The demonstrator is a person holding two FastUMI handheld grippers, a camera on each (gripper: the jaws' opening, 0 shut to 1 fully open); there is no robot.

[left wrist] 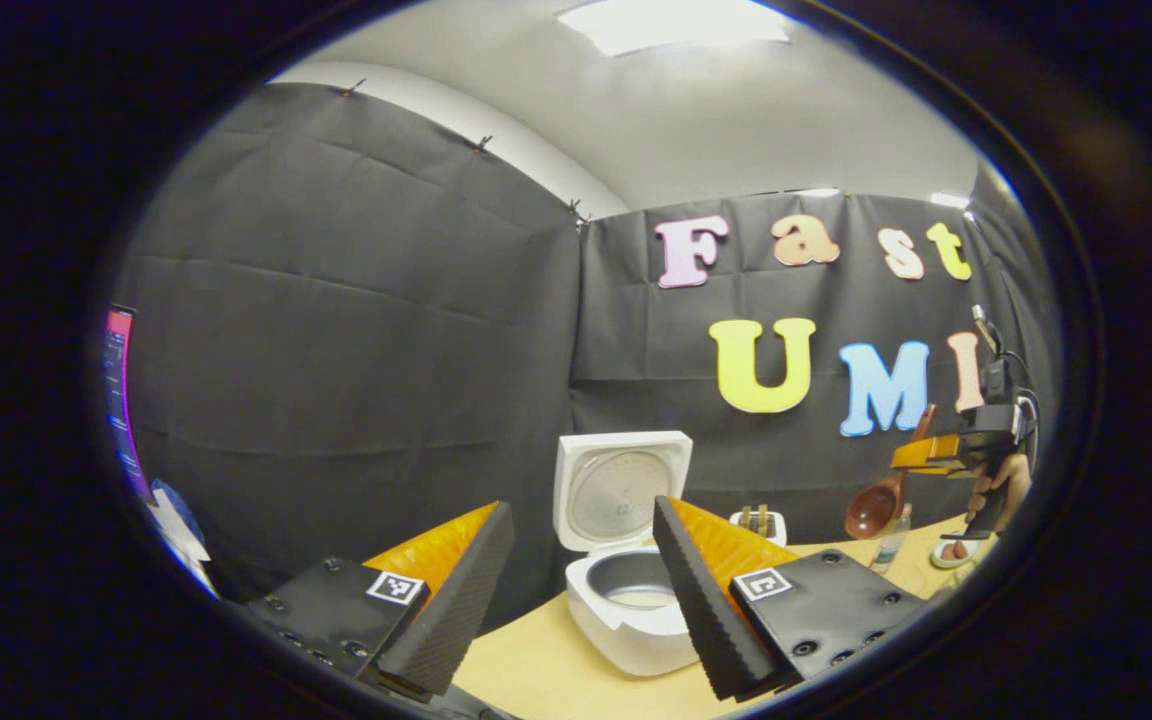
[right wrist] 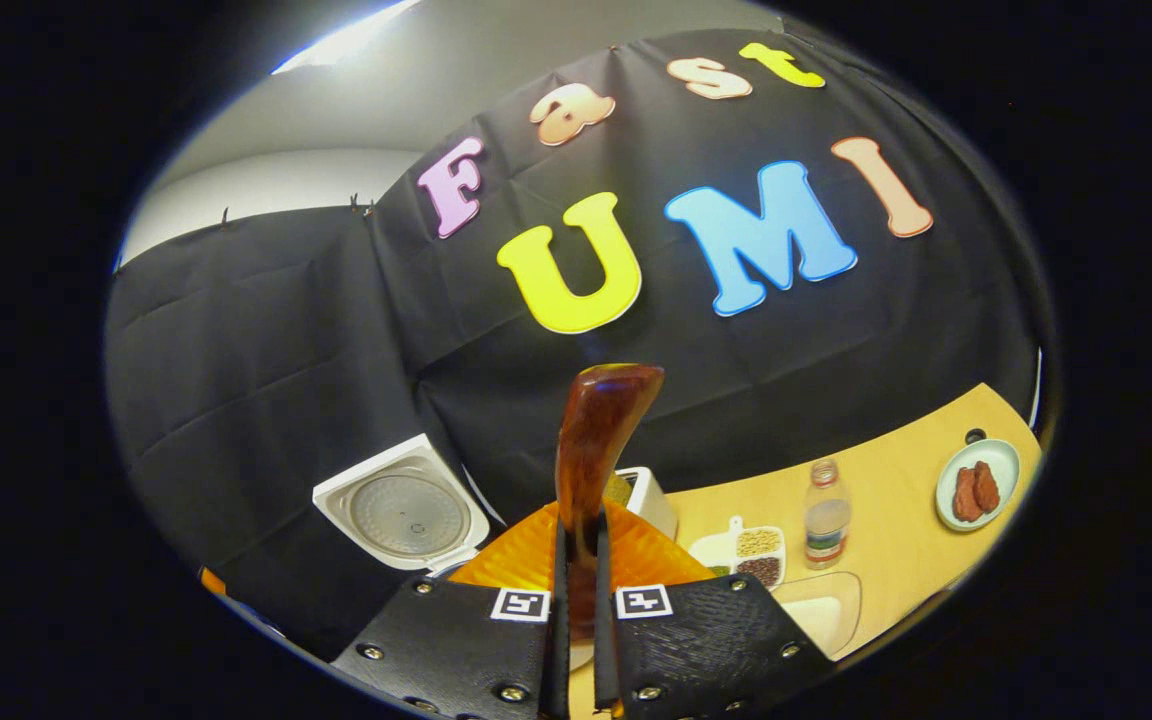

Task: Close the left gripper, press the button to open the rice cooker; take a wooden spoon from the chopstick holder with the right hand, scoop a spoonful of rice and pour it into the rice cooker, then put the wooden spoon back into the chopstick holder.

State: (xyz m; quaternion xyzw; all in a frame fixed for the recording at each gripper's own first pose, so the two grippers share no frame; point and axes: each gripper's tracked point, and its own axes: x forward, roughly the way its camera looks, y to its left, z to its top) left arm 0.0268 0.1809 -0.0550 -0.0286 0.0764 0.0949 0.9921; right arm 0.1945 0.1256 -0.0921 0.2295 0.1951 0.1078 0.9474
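While the left gripper idles open, the right gripper clamps the wooden spoon pointing twelve o'clock, ready for scooping.

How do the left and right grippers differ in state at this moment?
The left gripper is open, its fingers spread with nothing between them; the right gripper is shut on the wooden spoon. The left gripper faces the open rice cooker from close by; the right gripper is held up in the air, above the table. Both are hand-held.
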